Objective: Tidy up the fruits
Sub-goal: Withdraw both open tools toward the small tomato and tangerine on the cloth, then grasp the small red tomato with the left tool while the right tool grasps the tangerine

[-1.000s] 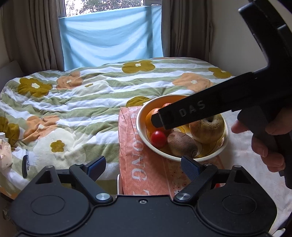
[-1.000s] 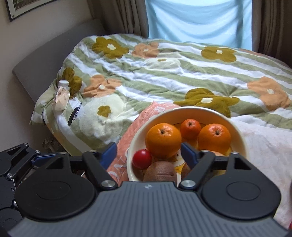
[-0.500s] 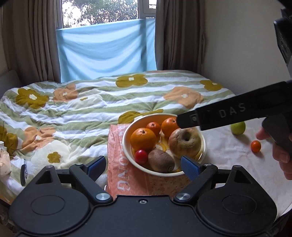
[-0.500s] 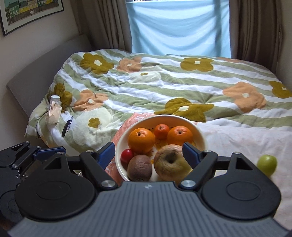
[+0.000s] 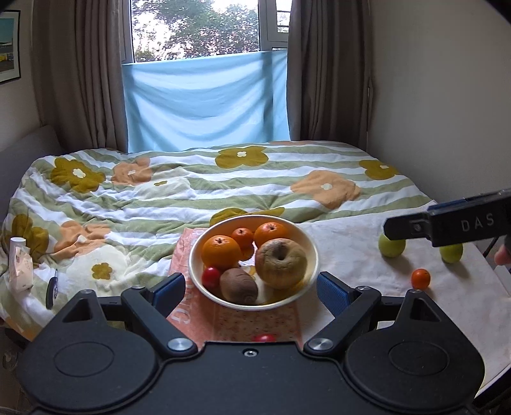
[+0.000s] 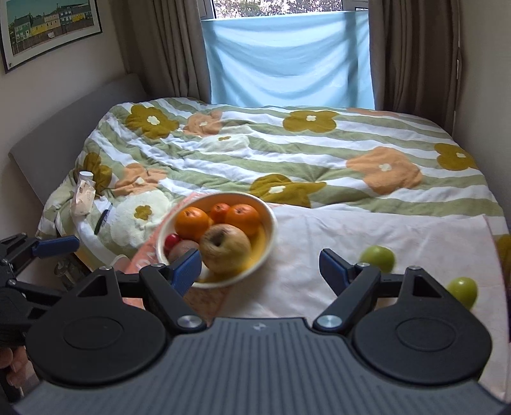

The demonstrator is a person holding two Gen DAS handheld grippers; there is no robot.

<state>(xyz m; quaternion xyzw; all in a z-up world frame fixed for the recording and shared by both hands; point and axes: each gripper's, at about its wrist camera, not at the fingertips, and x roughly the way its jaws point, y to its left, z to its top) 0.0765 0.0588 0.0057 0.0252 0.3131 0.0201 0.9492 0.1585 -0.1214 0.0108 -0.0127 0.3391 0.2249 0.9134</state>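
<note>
Glossy glazed bowl [image 5: 311, 252] is seen on matt printed orange cloth [image 5: 204, 316]; quilt [image 5: 191, 188] is soft matt fabric, gripper [image 5: 250, 289] bodies matt black plastic with bright metal screws, kiwi [image 5: 238, 285] dull and fuzzy, oranges [image 5: 220, 250] pebbled with slight sheen.

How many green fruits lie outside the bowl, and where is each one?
2. Both lie on the white cloth, right of the bowl: one green fruit nearer the bowl, another farther right. The right gripper's arm may hide more.

Two wrist fisheyes, side by side, angled down over near table edge toward bed [image 5: 223, 188] and window [image 5: 204, 30]; shared: fruit bowl [image 5: 306, 252].
</note>
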